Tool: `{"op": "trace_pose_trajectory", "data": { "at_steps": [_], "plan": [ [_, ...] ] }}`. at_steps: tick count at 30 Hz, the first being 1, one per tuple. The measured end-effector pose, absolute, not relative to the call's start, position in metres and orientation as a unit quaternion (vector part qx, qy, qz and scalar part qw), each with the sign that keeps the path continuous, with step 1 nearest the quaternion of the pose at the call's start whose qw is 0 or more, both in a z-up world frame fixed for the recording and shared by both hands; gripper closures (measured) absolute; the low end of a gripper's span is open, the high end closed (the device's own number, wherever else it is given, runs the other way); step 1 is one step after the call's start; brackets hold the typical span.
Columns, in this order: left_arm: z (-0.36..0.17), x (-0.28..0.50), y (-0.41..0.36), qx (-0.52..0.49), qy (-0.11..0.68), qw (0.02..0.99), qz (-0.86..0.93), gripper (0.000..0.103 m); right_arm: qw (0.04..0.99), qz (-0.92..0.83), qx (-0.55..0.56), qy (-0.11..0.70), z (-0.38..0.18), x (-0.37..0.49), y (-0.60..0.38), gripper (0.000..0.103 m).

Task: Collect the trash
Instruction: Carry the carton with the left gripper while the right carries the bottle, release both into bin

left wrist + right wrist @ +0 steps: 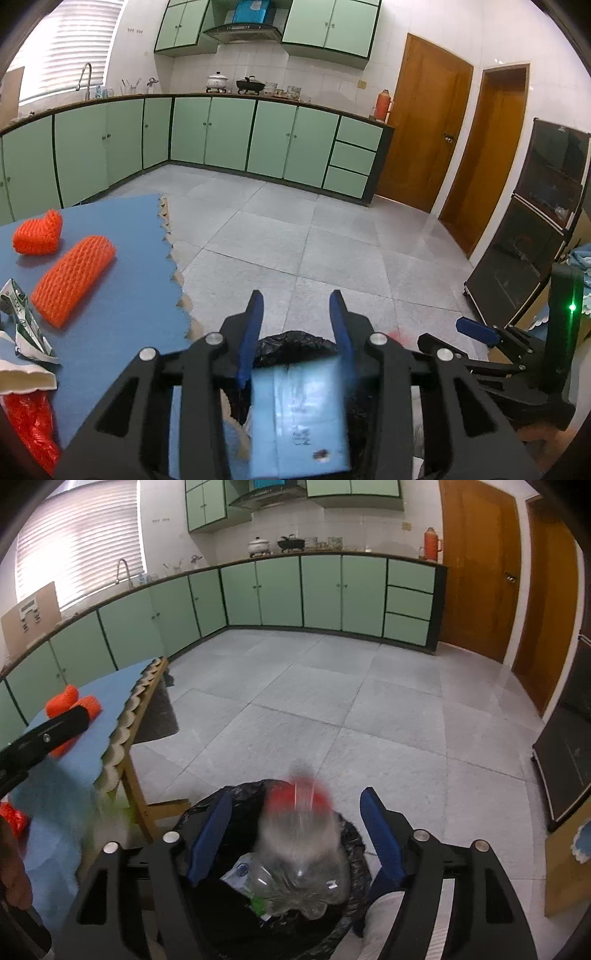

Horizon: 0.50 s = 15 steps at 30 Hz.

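Left gripper (297, 306): fingers spread, blurred blue packet (299, 417) loose between them.
Right gripper (299, 812): fingers spread, blurred plastic bottle (299, 834) not touching either.
Black-lined bin (347, 849): directly below both.
Table (122, 258): orange foam nets (72, 273) further left.

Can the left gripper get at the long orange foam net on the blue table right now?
Probably not yet: the left gripper hangs over the bin bag with a light blue packet between its fingers. The foam net itself lies uncovered.
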<state>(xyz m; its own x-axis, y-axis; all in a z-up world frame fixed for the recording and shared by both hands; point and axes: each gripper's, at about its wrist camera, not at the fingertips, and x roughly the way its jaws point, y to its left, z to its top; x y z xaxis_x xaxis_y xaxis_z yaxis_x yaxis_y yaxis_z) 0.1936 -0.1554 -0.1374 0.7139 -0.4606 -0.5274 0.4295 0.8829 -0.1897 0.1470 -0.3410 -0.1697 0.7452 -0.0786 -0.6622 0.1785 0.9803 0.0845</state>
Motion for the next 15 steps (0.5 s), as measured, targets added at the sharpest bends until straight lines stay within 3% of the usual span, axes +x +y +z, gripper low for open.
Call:
{"op": "trace_pose_trajectory", "data": {
  "at_steps": [4,12,15],
  "plan": [
    [-0.130,0.192,-0.152,-0.026,0.283,0.928,-0.239,0.065,0.932,-0.078,0.079,0.346,-0.167,0.143,-0.348,0.031],
    [-0.104,0.182,-0.111,-0.034,0.251,0.948,-0.196,0.033,0.944,-0.085,0.075,0.309,-0.142,0.132,-0.338,0.008],
    [-0.094,0.175,-0.082,-0.045,0.239,0.956,-0.166,0.021,0.950,-0.077,0.079,0.293,-0.132,0.129,-0.327,0.006]
  ]
}}
